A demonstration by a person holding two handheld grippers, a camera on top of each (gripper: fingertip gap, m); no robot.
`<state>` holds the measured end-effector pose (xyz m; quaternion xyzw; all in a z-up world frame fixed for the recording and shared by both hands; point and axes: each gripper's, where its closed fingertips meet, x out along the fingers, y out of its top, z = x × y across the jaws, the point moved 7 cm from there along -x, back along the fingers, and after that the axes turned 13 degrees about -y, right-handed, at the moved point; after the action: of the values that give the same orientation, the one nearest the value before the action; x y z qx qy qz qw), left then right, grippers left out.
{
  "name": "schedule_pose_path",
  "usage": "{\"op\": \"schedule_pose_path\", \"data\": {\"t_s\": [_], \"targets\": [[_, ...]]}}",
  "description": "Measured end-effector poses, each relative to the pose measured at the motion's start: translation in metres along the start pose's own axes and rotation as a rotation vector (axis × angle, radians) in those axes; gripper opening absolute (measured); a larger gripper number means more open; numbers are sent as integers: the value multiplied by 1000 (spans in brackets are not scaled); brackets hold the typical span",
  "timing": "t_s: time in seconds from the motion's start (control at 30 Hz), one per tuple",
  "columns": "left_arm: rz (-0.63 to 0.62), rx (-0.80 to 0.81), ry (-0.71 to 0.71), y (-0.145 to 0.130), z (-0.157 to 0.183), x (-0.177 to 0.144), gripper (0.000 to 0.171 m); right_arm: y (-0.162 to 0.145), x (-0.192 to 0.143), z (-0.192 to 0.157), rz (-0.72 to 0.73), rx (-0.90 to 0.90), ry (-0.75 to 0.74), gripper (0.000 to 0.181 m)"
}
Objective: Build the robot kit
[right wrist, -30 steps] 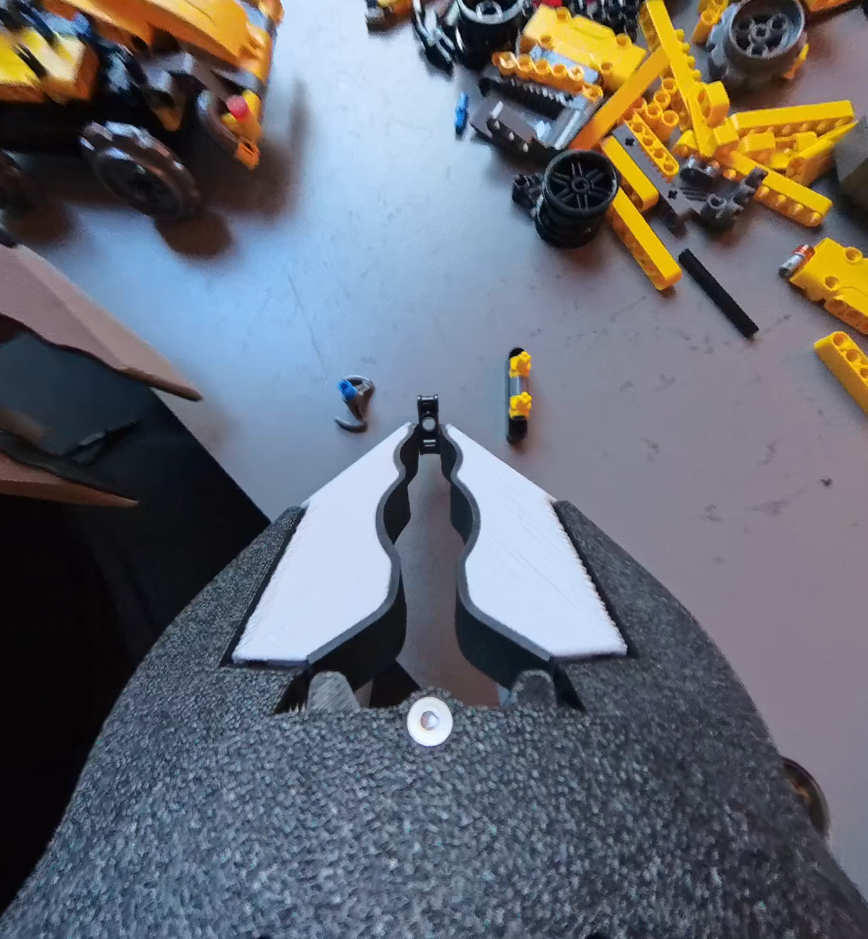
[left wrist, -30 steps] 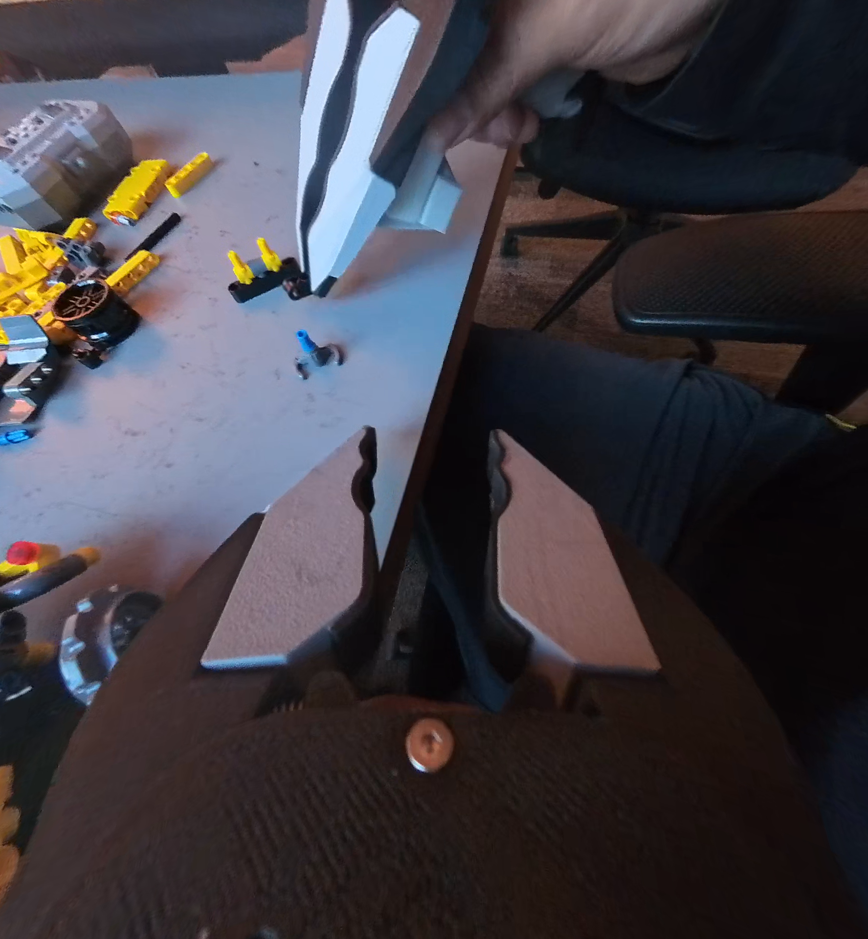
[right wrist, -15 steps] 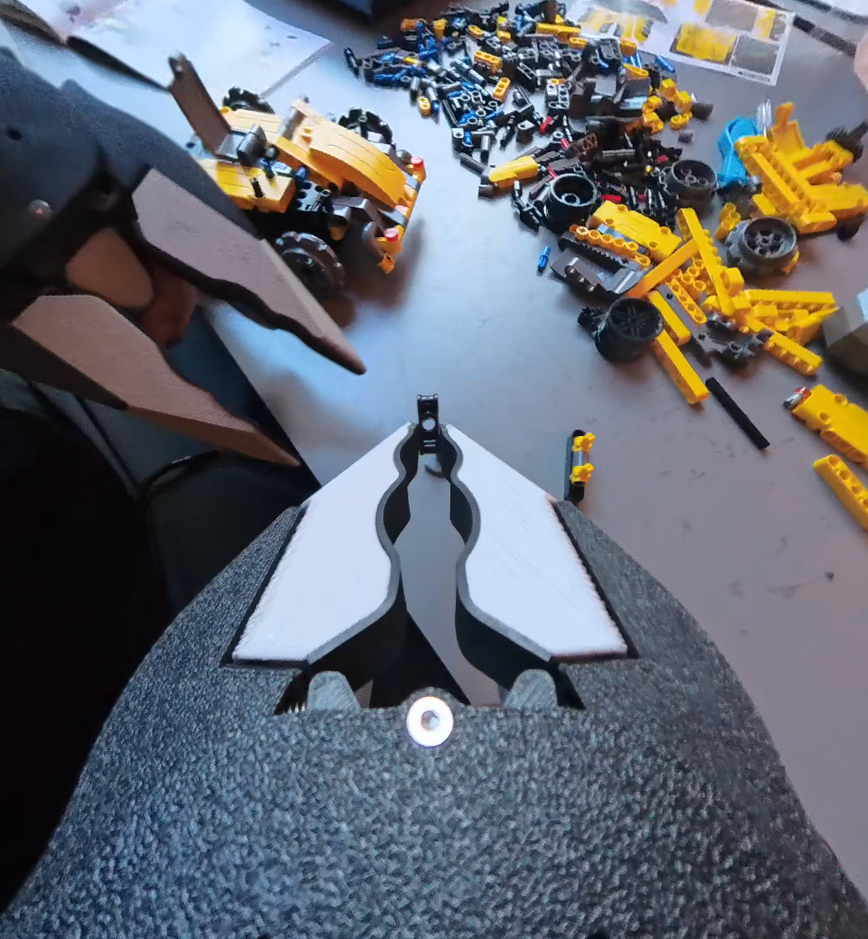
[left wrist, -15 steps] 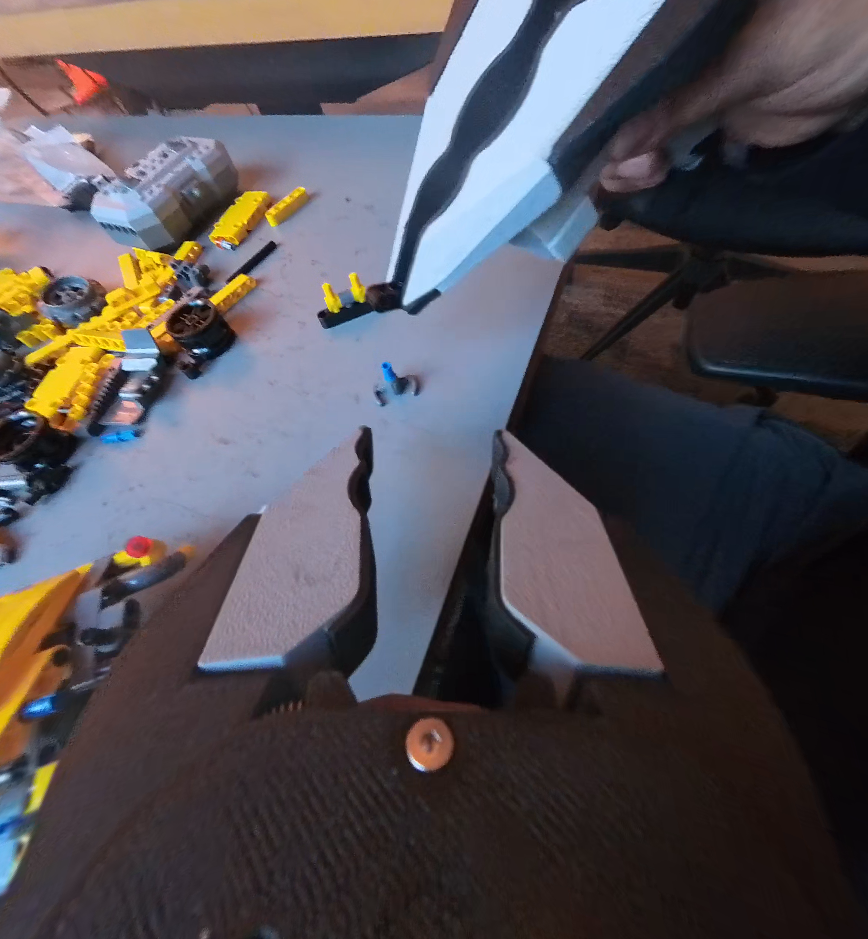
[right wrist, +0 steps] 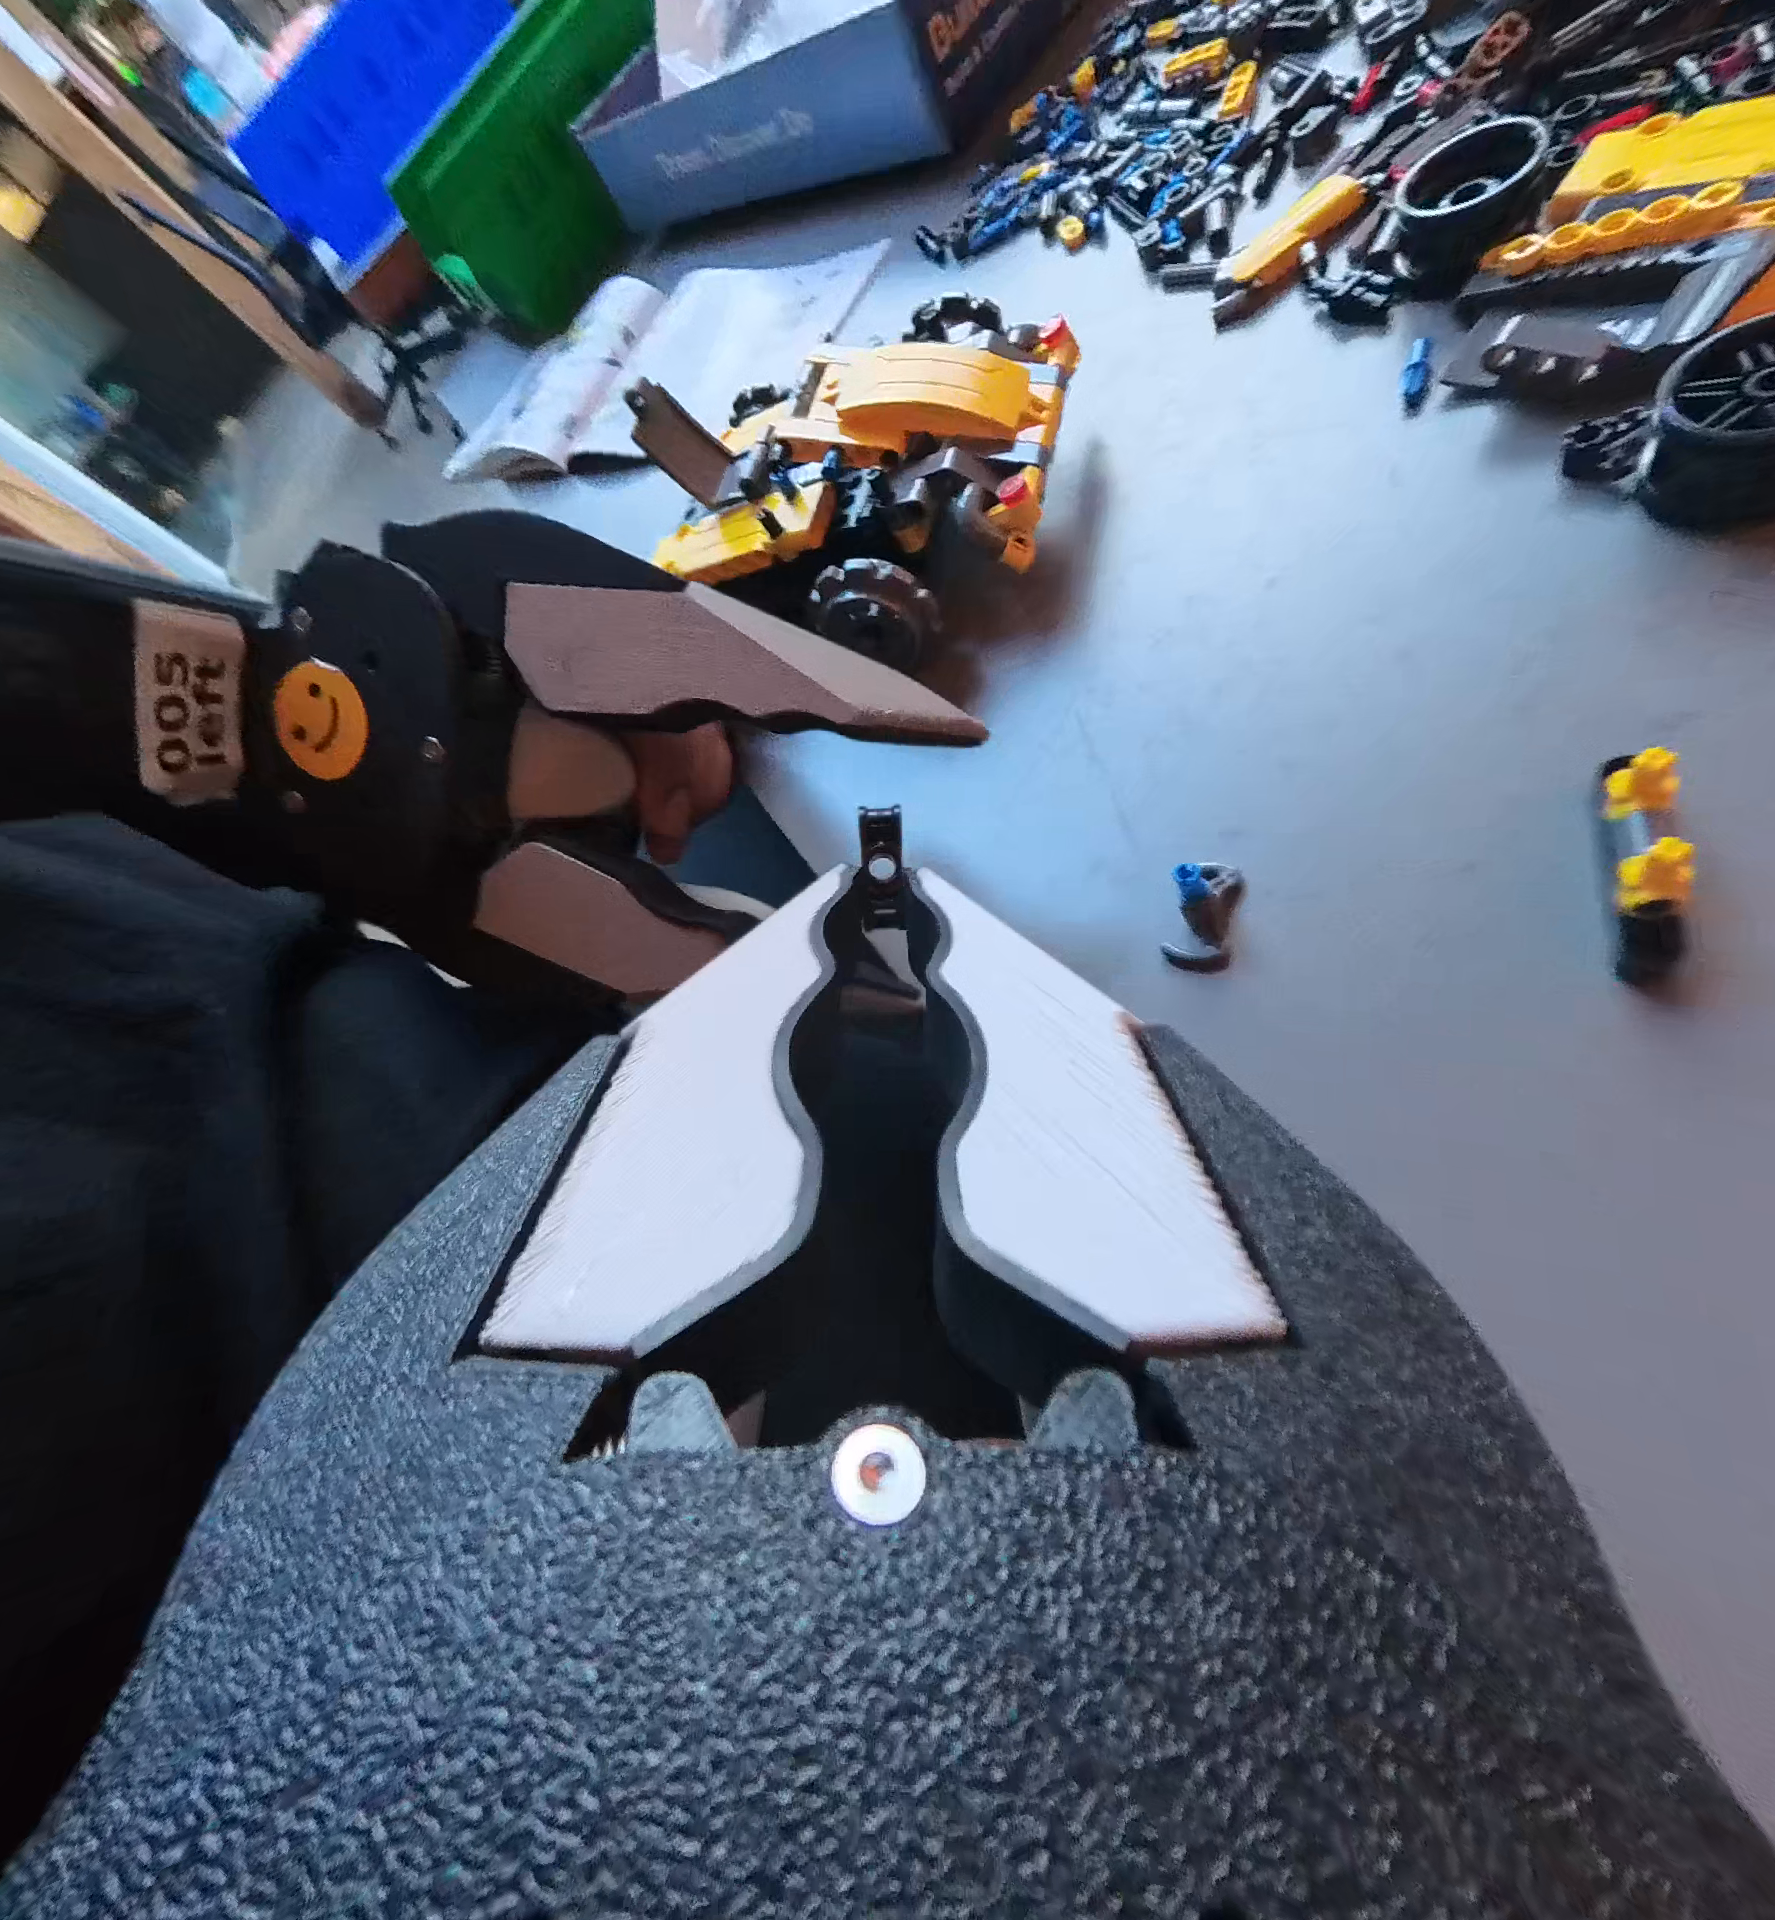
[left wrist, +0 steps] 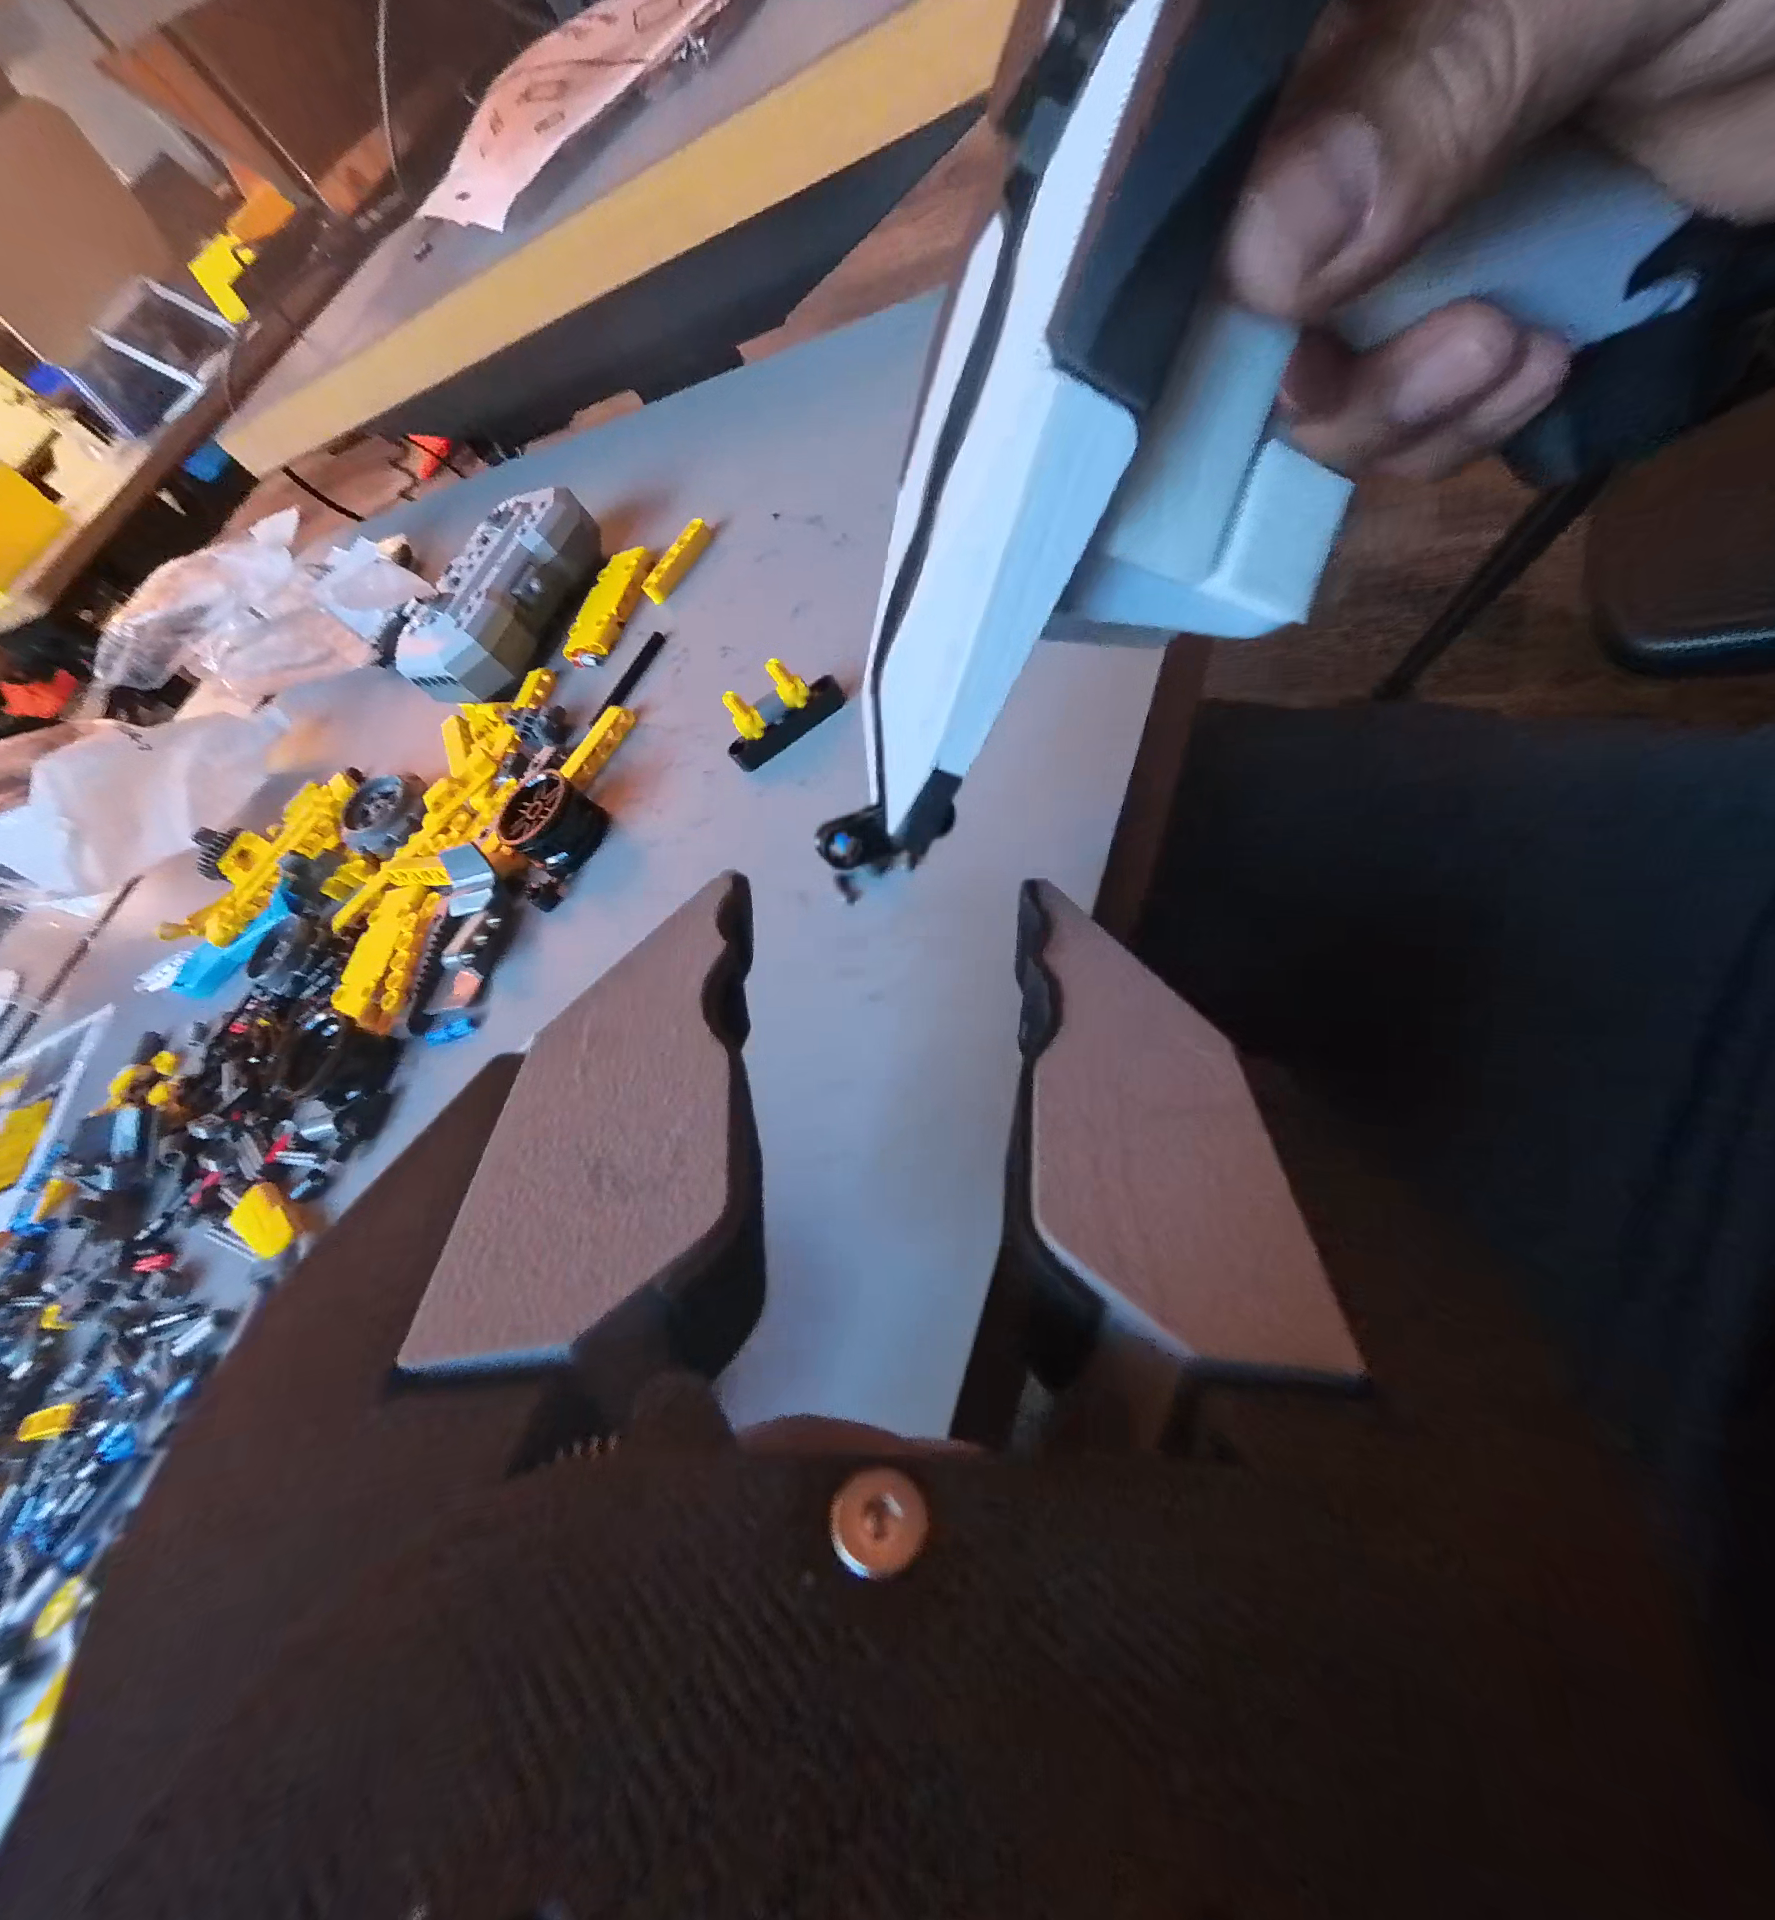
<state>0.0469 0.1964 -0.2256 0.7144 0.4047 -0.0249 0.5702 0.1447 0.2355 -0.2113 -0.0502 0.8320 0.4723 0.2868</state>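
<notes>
Above grey table: right gripper pinching black connector; left gripper jaws apart, empty.

Two hand-held grippers, left and right; one yellow model car; one black beam bearing two yellow pins; one grey worktop.

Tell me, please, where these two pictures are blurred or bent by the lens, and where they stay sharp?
Left wrist view: the hand on the right gripper is motion-blurred, the background shelves are soft, the table edge bows with wide-angle distortion; the left gripper stays crisp. Right wrist view: the boxes at top left smear, the yellow model car is fairly sharp, and the small black piece is sharp.
</notes>
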Motion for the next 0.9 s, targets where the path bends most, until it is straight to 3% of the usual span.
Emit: {"op": "schedule_pose_path", "data": {"t_s": [0.23, 0.43, 0.9], "targets": [[30, 19, 4, -2, 0, -9, 48, 6, 8, -3, -2, 13, 47, 7], [114, -78, -21, 0, 1, -20, 47, 12, 17, -8, -31, 9, 72, 7], [87, -65, 20, -4, -5, -21, 40, 14, 23, -9, -27, 29, 104, 7]]}}
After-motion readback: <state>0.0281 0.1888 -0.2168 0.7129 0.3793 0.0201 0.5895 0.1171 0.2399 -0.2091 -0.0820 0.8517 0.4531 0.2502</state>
